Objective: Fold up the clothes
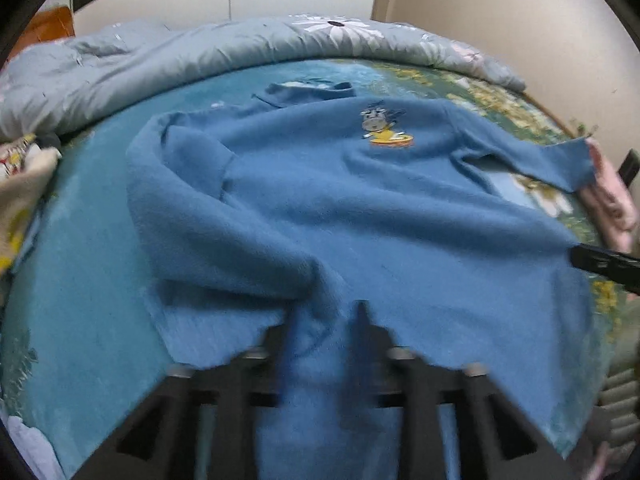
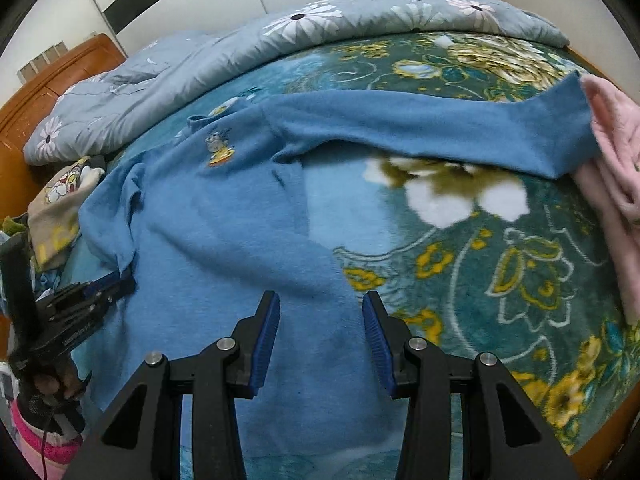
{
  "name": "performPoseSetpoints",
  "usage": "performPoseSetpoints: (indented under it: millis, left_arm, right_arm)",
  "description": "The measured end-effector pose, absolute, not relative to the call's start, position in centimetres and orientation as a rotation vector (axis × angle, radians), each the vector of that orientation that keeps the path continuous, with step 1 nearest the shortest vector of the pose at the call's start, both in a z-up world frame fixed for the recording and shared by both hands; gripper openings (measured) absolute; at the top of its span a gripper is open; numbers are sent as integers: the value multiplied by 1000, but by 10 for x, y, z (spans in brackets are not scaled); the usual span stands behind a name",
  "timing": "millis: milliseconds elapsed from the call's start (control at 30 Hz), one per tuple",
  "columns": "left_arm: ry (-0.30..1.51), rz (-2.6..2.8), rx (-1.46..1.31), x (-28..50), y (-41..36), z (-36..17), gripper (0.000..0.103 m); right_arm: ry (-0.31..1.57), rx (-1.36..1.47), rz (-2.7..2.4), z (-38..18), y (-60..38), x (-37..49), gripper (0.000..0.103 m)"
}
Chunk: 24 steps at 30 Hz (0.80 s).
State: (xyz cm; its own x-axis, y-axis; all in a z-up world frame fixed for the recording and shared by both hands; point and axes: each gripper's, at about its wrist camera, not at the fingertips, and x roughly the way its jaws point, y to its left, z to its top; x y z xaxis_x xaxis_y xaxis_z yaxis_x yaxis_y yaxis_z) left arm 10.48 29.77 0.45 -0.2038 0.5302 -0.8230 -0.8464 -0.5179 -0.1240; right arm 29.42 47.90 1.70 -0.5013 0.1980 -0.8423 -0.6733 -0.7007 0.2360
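A blue fleece sweater (image 1: 320,200) with a small cartoon patch (image 1: 384,126) lies spread on the bed, collar far, hem near. My left gripper (image 1: 324,320) is shut on the sweater's hem, with cloth bunched between its fingers; it also shows at the left of the right wrist view (image 2: 100,292). My right gripper (image 2: 320,320) is open and empty, hovering over the sweater's (image 2: 224,240) right hem edge. Its tip shows at the right of the left wrist view (image 1: 600,262). One sleeve (image 2: 440,128) stretches right onto a pink garment.
The bed is covered by a teal floral blanket (image 2: 500,260). A grey-blue flowered quilt (image 2: 280,32) is bunched along the far side. A pink garment (image 2: 616,152) lies at the right edge. A cream printed cloth (image 2: 60,204) lies left. A wooden headboard (image 2: 40,92) stands far left.
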Motion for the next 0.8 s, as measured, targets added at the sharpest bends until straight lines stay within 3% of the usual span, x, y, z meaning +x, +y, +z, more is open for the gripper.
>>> performPoseSetpoints:
  millis: [33, 233, 533, 567, 633, 667, 700, 733, 800]
  left_arm:
    - [429, 1848, -1067, 106, 290, 9, 59]
    - [302, 1894, -1082, 80, 248, 14, 64]
    - [49, 1934, -1283, 32, 216, -15, 60]
    - [45, 1921, -1274, 33, 219, -14, 58]
    - [36, 1896, -1257, 35, 225, -13, 40]
    - [27, 1880, -1260, 33, 228, -15, 36]
    - [17, 1865, -1264, 31, 231, -16, 25]
    - [2, 1871, -1272, 28, 232, -18, 7]
    - [-52, 1876, -1283, 24, 232, -18, 6]
  right_arm:
    - [756, -1145, 2215, 16, 477, 292, 45]
    - [804, -1155, 2206, 3, 478, 289, 46]
    - [835, -1160, 2199, -1, 476, 289, 46]
    - [837, -1160, 2197, -1, 476, 290, 46]
    - [842, -1160, 2193, -2, 476, 291, 46]
    - [842, -1160, 2191, -1, 476, 291, 46]
    - [842, -1161, 2190, -1, 476, 291, 46]
    - [839, -1162, 2188, 0, 475, 291, 46]
    - [836, -1162, 2194, 1, 473, 292, 46]
